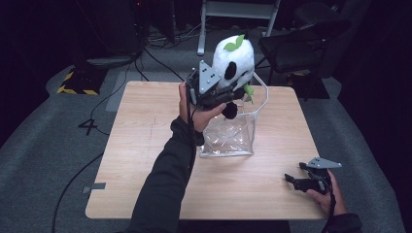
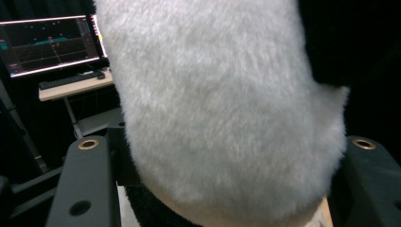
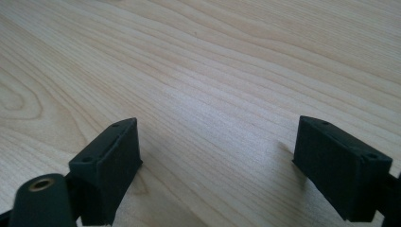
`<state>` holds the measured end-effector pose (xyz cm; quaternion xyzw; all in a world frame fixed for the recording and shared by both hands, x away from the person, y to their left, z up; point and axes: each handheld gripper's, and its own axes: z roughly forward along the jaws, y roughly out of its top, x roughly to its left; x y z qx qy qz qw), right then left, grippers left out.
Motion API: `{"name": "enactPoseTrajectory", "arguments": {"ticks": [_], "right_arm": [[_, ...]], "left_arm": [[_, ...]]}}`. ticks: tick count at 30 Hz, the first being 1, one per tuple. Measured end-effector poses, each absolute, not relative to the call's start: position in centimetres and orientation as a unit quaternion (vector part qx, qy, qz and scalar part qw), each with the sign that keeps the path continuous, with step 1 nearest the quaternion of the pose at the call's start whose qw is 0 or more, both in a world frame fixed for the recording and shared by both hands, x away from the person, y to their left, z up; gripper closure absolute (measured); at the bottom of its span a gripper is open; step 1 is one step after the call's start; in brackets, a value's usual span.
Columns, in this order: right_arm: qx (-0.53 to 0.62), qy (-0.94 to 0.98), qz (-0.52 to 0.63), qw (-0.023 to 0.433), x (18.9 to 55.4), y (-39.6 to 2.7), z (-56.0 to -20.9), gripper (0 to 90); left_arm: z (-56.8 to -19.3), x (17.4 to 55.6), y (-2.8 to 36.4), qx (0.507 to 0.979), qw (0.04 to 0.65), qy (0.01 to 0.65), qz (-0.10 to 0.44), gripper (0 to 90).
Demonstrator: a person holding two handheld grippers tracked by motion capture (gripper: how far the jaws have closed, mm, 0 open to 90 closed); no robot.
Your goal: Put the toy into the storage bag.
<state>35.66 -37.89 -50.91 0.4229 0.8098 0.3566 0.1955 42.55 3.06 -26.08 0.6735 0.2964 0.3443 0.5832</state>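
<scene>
White plush, black at the ear and the limbs, with two green leaves on its crown: one panda toy is held up above the far half of the wooden table, over the open mouth of one clear plastic bag that stands on the tabletop. The left gripper is clamped on the panda's body from the person's side, and in the left gripper view its two black jaws press into the white fur on either side. One green leaf also hangs at the toy's flank, just above the bag's rim. The right gripper rests low at the near right corner of the table, well apart from the bag and the toy; in the right gripper view its two jaws stand wide apart with only bare wood grain between them. Behind the table stand one dark chair and one white frame; the left gripper view also catches one lit monitor on a desk
</scene>
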Motion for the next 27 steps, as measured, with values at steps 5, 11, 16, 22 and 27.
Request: {"name": "enactPoseTrajectory", "arguments": {"ticks": [5, 11, 16, 22, 27], "right_arm": [[0.423, 0.81, 0.357, 0.195, 35.7, -37.9, -50.9, 15.4], [0.423, 0.81, 0.357, 0.196, 35.7, -37.9, -50.9, 15.4], [0.423, 0.81, 0.357, 0.195, 35.7, -37.9, -50.9, 15.4], [0.423, 0.81, 0.357, 0.195, 35.7, -37.9, -50.9, 15.4], [0.423, 0.81, 0.357, 0.195, 35.7, -37.9, -50.9, 15.4]], "left_arm": [[-25.7, 43.4, 2.6, 0.67, 0.581, 0.303, 0.349, 35.9], [-26.5, 44.2, 1.9, 0.679, 0.576, 0.304, 0.339, 35.6], [-27.2, 44.6, 1.9, 0.678, 0.576, 0.311, 0.333, 35.4], [-28.1, 44.9, 1.3, 0.689, 0.564, 0.313, 0.33, 35.1], [-28.4, 44.8, 0.7, 0.703, 0.55, 0.299, 0.336, 34.3]]}}
